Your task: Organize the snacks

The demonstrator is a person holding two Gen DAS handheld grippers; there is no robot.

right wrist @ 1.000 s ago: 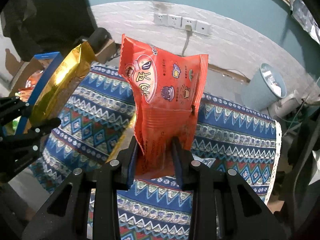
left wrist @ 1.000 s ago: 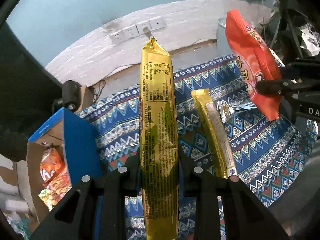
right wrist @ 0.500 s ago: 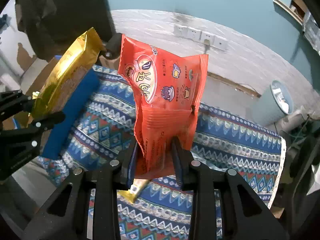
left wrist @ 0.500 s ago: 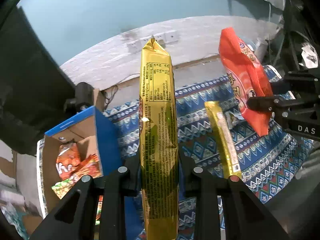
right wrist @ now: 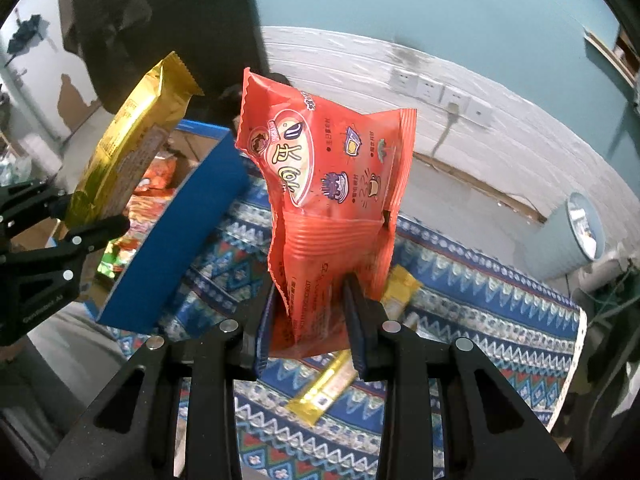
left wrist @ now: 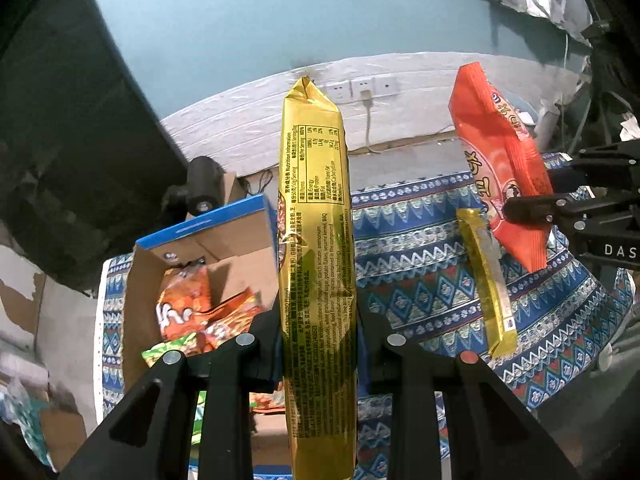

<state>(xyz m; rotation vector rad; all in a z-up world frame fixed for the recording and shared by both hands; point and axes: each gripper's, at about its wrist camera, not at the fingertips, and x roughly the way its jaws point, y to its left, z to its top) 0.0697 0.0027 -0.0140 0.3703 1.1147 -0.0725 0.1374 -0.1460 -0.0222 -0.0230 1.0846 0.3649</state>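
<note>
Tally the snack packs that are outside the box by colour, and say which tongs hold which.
Gold: 2, the long gold pack in the left tongs and a slim gold stick pack lying on the patterned cloth.
Red: 1, the red pack in the right tongs.
Total: 3.

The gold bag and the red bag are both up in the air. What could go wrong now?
1. The left hand-held gripper pinches the tall gold bag low down, so it might tip or slip before reaching the box.
2. The right hand-held gripper grips the red bag only by its bottom edge; it could sag or slide out.
3. The box already holds snacks, so the long gold bag may not lie flat.
</note>
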